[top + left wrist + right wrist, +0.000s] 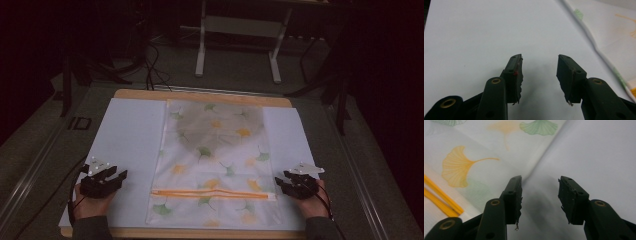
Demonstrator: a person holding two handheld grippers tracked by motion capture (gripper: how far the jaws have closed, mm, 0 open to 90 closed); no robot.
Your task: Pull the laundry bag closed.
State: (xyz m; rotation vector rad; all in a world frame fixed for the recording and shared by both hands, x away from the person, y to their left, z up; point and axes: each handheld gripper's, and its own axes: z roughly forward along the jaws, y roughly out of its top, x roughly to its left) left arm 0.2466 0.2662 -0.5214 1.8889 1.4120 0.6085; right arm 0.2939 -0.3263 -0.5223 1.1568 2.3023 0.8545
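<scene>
A flat white fabric bag printed with green and yellow ginkgo leaves lies along the middle of the table, with an orange zipper across its near end. A darker patch shows through its far part. My left gripper rests open on the white sheet to the left of the bag, nothing between its jaws; the bag's edge runs to its right. My right gripper sits open at the bag's right edge near the zipper's end, its jaws straddling that edge with nothing held.
A white sheet covers the wooden table. Beyond the table stand a white metal frame and dark stands with cables on the floor. Bare sheet lies on both sides of the bag.
</scene>
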